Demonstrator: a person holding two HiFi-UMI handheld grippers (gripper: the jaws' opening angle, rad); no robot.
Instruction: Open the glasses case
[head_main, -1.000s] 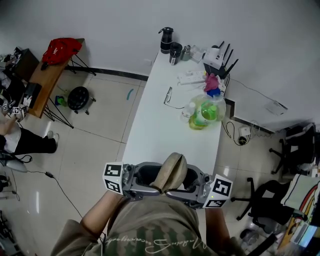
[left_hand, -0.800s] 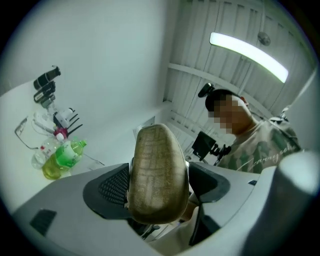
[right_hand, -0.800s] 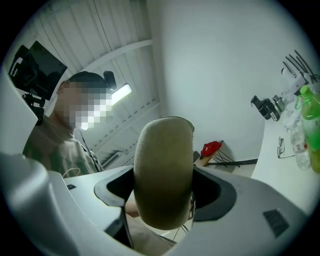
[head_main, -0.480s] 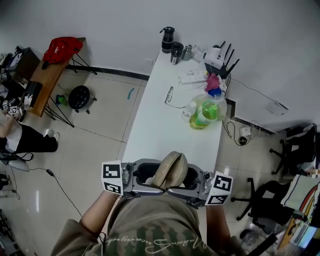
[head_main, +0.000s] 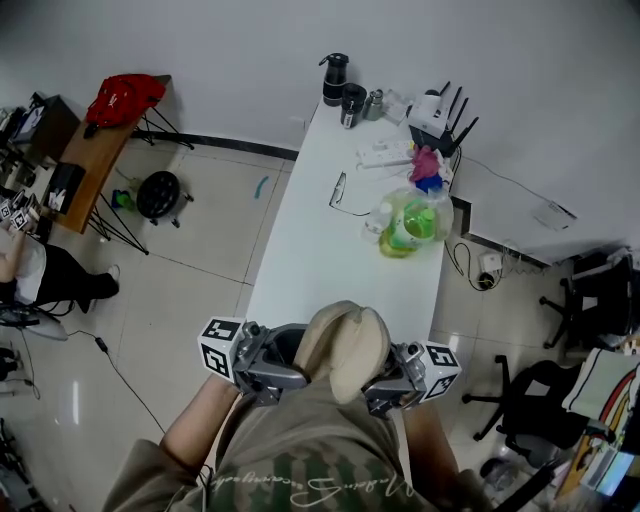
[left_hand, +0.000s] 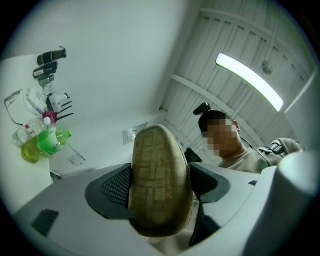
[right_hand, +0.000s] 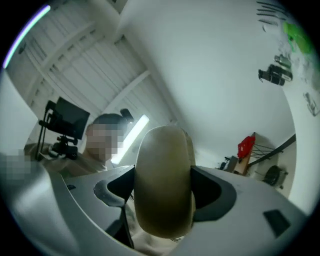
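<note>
A tan oval glasses case (head_main: 340, 350) is held close to the person's chest, above the near end of the white table (head_main: 320, 265). My left gripper (head_main: 292, 352) is shut on its left part and my right gripper (head_main: 384, 366) on its right part. From the head view the case shows two rounded lobes side by side. In the left gripper view the case (left_hand: 159, 185) shows a woven face clamped between the dark pads of the left gripper (left_hand: 160, 192). The right gripper view shows its smooth face (right_hand: 165, 182) filling the right gripper (right_hand: 163, 190), with a seam along its right edge.
Far up the table lie a pair of glasses (head_main: 337, 192), a green bottle (head_main: 408, 225), a power strip (head_main: 383, 153), a router (head_main: 440, 120) and dark cups (head_main: 340, 85). Tiled floor with a black stool (head_main: 157, 195) lies left; office chairs (head_main: 600, 290) stand right.
Both grippers have rolled outward and dropped slightly toward the body. The case now looks wider, with two lobes showing instead of one narrow edge.
</note>
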